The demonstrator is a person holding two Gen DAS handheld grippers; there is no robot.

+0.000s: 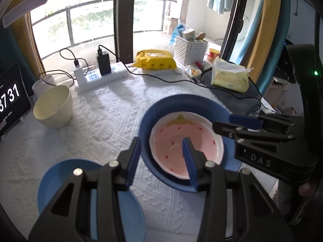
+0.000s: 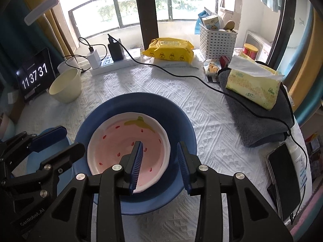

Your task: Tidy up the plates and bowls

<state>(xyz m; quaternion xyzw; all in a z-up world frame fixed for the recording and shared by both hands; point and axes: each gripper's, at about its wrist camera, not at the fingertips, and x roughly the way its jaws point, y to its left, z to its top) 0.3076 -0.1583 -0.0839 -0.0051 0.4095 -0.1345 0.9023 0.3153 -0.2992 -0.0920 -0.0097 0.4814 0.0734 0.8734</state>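
Note:
A pink strawberry-pattern plate lies inside a dark blue bowl on the white tablecloth. My right gripper hangs over its right side. The plate's white rim runs between the fingers, and neither pad presses on it. My left gripper straddles the left rim of the dark blue bowl, one finger outside and one over the pink plate, with a gap at the pads. A light blue plate lies under the left gripper. A cream bowl stands empty at the far left.
Along the window side stand a power strip with chargers, a yellow wipes pack and a white basket. A tissue pack rests on a folded grey towel. A black cable crosses the table, a phone lies at the right edge, and a clock display stands at the left.

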